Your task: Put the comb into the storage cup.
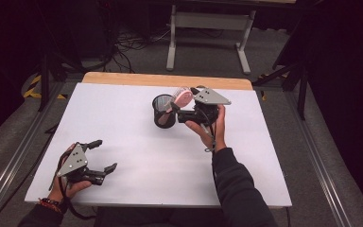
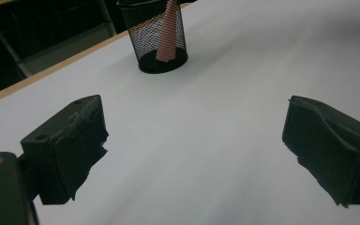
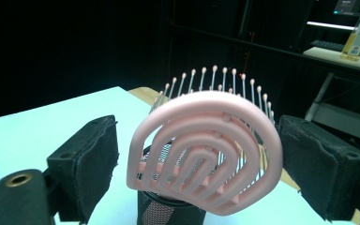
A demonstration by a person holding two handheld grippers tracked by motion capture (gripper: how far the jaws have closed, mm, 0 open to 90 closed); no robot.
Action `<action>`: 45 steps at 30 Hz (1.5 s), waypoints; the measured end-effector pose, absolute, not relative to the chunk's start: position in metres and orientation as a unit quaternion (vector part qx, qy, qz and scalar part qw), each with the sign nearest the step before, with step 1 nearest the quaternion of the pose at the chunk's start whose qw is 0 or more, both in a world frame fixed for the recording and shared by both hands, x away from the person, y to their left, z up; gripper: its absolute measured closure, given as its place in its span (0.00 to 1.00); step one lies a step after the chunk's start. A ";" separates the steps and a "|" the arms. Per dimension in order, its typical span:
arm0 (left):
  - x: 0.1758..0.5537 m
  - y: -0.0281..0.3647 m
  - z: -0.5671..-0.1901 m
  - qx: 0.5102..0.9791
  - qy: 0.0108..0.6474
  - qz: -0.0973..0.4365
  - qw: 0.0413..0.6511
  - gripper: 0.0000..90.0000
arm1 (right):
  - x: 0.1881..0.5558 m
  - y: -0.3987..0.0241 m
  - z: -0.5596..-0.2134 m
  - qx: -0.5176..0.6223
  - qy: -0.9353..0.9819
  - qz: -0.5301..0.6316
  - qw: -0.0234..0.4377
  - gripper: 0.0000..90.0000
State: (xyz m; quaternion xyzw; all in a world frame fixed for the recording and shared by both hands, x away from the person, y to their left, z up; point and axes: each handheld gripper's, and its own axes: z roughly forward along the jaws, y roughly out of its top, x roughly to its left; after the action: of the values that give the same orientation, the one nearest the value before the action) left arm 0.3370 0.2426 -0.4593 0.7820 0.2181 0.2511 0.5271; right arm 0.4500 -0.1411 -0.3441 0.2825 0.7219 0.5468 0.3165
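A black mesh cup (image 1: 164, 113) stands upright on the white table (image 1: 137, 156), right of centre towards the back. A pink hairbrush (image 1: 184, 98) stands in it, handle down, its head leaning right over the rim. My right gripper (image 1: 179, 109) sits just right of the cup with its jaws on either side of the brush head. In the right gripper view the brush head (image 3: 206, 150) lies between the spread pads; a dark gap shows at the left pad (image 3: 93, 159). My left gripper (image 1: 105, 154) rests open near the front left, with nothing between its fingers. From there the cup (image 2: 157, 37) is far off.
A wooden strip (image 1: 168, 79) edges the table's far side. Beyond it are a white table frame (image 1: 210, 28) and cables on the floor. A shelf with a bottle (image 3: 358, 40) shows behind the brush. Dark stands flank the table.
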 end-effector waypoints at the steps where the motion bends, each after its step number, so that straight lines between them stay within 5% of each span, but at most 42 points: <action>1: 0.337 0.243 -0.459 0.782 0.218 0.251 0.527 0.08 | 0.449 -0.141 -0.343 0.281 0.722 0.546 0.319 0.16; 45: 0.339 0.243 -0.460 0.785 0.222 0.246 0.523 0.07 | 0.427 -0.154 -0.316 0.251 0.730 0.519 0.367 0.11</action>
State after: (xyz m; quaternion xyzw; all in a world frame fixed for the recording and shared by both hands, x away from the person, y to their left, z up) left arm 0.3388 0.2428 -0.4603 0.7851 0.2219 0.2463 0.5233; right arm 0.4274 -0.1535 -0.3158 0.2510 0.7298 0.5190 0.3674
